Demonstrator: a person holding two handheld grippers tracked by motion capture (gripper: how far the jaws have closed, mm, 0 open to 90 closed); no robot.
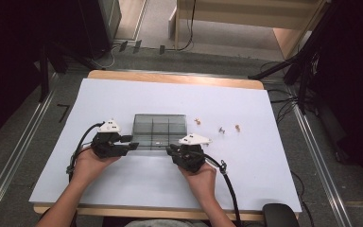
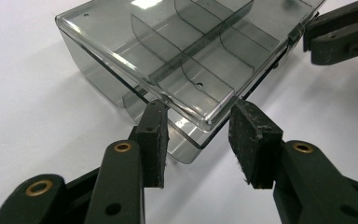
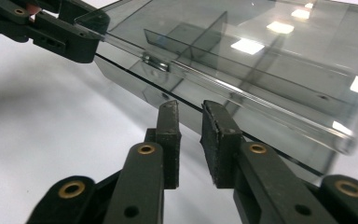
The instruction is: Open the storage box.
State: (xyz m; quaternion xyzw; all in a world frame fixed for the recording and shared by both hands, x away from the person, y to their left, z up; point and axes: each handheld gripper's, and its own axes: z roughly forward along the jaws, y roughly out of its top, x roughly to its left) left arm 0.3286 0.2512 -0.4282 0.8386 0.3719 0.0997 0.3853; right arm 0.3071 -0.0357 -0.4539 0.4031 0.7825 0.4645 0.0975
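Now, the smoky transparent plastic compartment box [image 1: 159, 131] lies at the middle of the white table sheet [image 1: 123, 94], its long axis from 9 to 3 o'clock, and you stand at its 6 o'clock side. Your left gripper [image 2: 199, 142] is at its near left corner, jaws narrowly apart around the lid edge, with no clear pressing visible. Your right gripper [image 3: 190, 140] is at the near right edge, jaws almost together, holding nothing. Both are equally near.
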